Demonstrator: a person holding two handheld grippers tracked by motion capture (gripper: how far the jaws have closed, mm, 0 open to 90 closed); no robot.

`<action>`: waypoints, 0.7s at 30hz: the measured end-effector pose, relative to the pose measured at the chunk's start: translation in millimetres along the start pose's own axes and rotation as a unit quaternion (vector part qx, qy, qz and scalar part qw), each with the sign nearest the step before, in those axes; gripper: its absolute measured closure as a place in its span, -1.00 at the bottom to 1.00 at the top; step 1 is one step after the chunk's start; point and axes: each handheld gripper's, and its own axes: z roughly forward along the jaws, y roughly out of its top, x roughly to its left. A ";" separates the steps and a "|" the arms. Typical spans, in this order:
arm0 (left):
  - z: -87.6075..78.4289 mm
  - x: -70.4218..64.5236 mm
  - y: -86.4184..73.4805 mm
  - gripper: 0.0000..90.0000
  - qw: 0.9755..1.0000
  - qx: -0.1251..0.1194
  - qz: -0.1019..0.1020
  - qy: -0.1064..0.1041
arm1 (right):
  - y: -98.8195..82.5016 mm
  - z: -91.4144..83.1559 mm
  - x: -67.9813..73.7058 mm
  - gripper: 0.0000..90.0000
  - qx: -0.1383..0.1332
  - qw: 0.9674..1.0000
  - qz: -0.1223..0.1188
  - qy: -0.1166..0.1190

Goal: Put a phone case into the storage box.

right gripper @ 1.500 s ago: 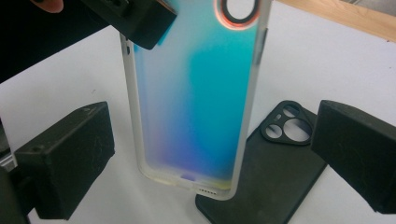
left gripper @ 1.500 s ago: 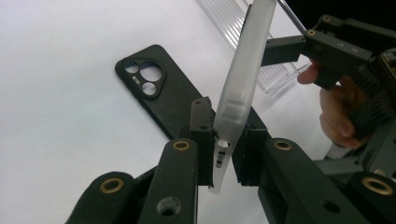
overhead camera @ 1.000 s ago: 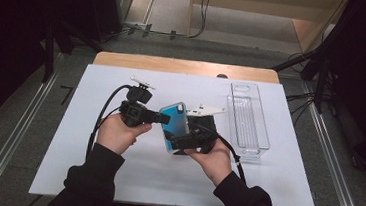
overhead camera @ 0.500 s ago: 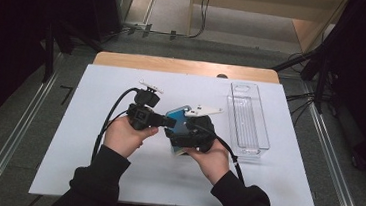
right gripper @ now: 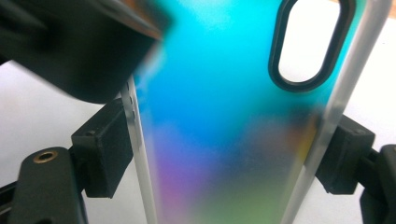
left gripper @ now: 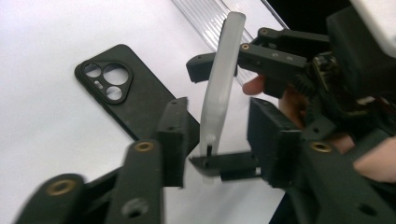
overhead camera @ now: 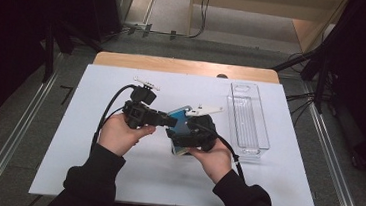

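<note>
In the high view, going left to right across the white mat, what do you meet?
Left tool → blue phone case → right tool, overlapping the case → clear plastic tray.

A lab: white table (overhead camera: 114, 177), floor rails (overhead camera: 12, 143), trailing cables (overhead camera: 199, 14).

A clear tray (overhead camera: 249, 120) bounds the right side; the white mat (overhead camera: 86, 99) lies open leftward.
</note>
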 end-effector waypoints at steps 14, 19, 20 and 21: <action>-3.5 14.5 -11.3 -0.20 0.999 -0.013 0.033 -0.019 | -1.0 -10.6 -26.3 -0.63 0.001 1.000 0.011 0.023; 0.9 20.1 -19.5 -0.27 0.998 -0.013 0.058 -0.016 | -0.8 -15.0 -33.4 -0.63 0.002 1.000 0.010 0.026; 1.3 21.4 -21.4 -0.27 0.998 -0.014 0.060 -0.017 | -0.6 -15.8 -34.5 -0.64 0.001 1.000 0.011 0.026; 1.9 22.9 -23.3 -0.27 0.998 -0.014 0.060 -0.020 | -0.5 -16.6 -35.6 -0.64 0.000 1.000 0.011 0.028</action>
